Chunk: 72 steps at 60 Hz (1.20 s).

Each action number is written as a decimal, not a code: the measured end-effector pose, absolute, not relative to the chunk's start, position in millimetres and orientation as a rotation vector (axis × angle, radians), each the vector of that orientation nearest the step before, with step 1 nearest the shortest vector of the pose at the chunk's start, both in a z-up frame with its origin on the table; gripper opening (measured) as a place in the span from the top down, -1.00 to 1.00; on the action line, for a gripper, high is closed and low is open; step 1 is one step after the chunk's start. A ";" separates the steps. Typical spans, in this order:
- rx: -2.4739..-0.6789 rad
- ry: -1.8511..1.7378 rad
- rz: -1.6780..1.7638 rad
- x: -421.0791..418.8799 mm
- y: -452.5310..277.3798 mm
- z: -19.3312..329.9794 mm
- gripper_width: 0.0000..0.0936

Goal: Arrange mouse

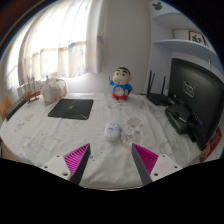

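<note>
Jaws: the gripper (112,160) is seen with its jaws spread wide and nothing held between them; the pink pads (77,157) face an empty gap.
Mouse: a small pale mouse (113,129) lies on the table (60,135), just ahead of the jaws and roughly in line with the gap, apart from both fingers.
Mouse pad: a dark mouse pad (71,107) lies well beyond the jaws, to their left; nothing rests on it.
Progress: the task is judged to be at its start; the mouse is not yet grasped, and its carry to the pad, the likely goal, is left to do.
Obstacles: a small clear object (134,128) stands just beside the mouse on its right; a figurine (122,85) stands beyond it.
Open room: bare cloth is seen between mouse and pad; the monitor (193,88) crowds the right side.
</note>
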<state>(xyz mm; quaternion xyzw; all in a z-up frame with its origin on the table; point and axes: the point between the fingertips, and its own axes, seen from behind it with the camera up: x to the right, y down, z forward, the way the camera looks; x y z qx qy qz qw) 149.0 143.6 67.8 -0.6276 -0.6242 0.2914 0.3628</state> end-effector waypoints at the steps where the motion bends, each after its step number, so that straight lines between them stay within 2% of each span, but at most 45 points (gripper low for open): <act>1: -1.616 -1.608 0.748 143.8 143.8 63.7 -0.82; 27: -1.696 -1.574 0.740 30.3 160.9 -16.3 -0.81; 49: -1.691 -1.580 0.772 -6.5 158.0 -17.5 -0.78; 52: -1.686 -1.593 0.780 -7.5 155.3 -18.1 -0.57; 54: -1.681 -1.599 0.780 -8.0 155.9 -17.7 -0.31; 56: -1.671 -1.588 0.762 -8.4 161.3 -14.7 0.06; 65: -1.666 -1.584 0.713 -9.5 167.9 -12.3 0.13; 72: -1.654 -1.568 0.735 -15.6 161.3 21.5 0.13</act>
